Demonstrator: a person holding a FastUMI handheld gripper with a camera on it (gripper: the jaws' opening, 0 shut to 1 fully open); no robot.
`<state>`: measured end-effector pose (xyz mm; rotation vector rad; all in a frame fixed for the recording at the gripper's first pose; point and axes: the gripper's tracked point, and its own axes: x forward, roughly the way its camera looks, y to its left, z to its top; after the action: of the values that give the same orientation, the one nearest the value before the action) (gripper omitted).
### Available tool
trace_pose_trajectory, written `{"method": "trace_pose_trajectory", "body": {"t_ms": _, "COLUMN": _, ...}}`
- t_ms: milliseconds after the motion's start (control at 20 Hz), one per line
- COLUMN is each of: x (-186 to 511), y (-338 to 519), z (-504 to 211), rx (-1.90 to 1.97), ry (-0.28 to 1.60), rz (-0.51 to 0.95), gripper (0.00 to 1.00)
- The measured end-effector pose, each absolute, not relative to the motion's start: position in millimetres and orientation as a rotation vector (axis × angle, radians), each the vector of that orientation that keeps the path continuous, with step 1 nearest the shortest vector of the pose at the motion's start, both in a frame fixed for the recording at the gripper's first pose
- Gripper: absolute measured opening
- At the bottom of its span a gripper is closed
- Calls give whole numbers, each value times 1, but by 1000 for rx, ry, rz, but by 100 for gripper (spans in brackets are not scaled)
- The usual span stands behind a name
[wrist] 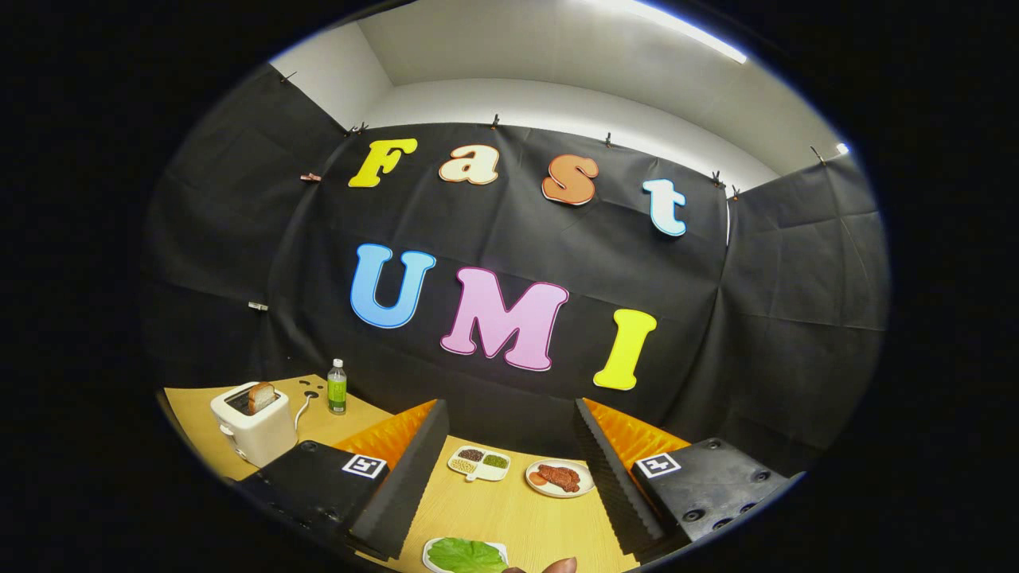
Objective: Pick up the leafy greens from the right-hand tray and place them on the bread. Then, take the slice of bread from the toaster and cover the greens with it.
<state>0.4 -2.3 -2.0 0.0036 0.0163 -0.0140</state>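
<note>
Fingertips (557,566) of a person's hand poke in right at the near edge, just beside the leafy greens (466,555), and that's as close as anything gets. Those greens lie flat on a small white tray (427,551), sitting between the two fingers of the gripper (509,477), low and close to us. Jaws stand wide apart, nothing between them but open desk (509,513), pale wood grain showing through the gap. Each finger carries a square black-and-white marker tag (365,465) on its top; the pattern is plain enough, but there's no writing on it to read.

Looking ahead of the fingers now: a white divided dish (478,462) with small heaps of dark and green bits in its compartments, and just to its right a round plate (560,478) with something reddish-brown on it, possibly a slice of bread with meat on top, though it's too small to be sure. The two dishes sit near each other without touching.

Off to the left, beyond the left finger, there's the white toaster (253,430) with a slice of bread (260,396) standing up out of its slot, its cord trailing to the desk behind. Just past that, a clear bottle (337,387) with a green label stands upright near the back wall; the label's print is too small to read.
</note>
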Motion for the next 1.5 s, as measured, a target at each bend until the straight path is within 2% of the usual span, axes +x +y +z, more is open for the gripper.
{"method": "trace_pose_trajectory", "body": {"t_ms": 450, "x": 4, "y": -2, "z": -4, "rx": 2, "ry": 21, "rz": -9, "gripper": 97}}
{"method": "trace_pose_trajectory", "body": {"t_ms": 550, "x": 9, "y": 7, "z": -21, "rx": -9, "ry": 65, "rz": 53, "gripper": 97}}
{"method": "trace_pose_trajectory", "body": {"t_ms": 650, "x": 1, "y": 27, "z": -67, "rx": -17, "ry": 219, "rz": 195, "gripper": 97}}
{"method": "trace_pose_trajectory", "body": {"t_ms": 950, "x": -21, "y": 47, "z": -220, "rx": -100, "ry": 598, "rz": 449, "gripper": 97}}
{"method": "trace_pose_trajectory", "body": {"t_ms": 1150, "x": -42, "y": 52, "z": -303, "rx": -119, "ry": 771, "rz": 512, "gripper": 96}}
{"method": "trace_pose_trajectory", "body": {"t_ms": 1500, "x": -49, "y": 61, "z": -380, "rx": -141, "ry": 905, "rz": 553, "gripper": 95}}
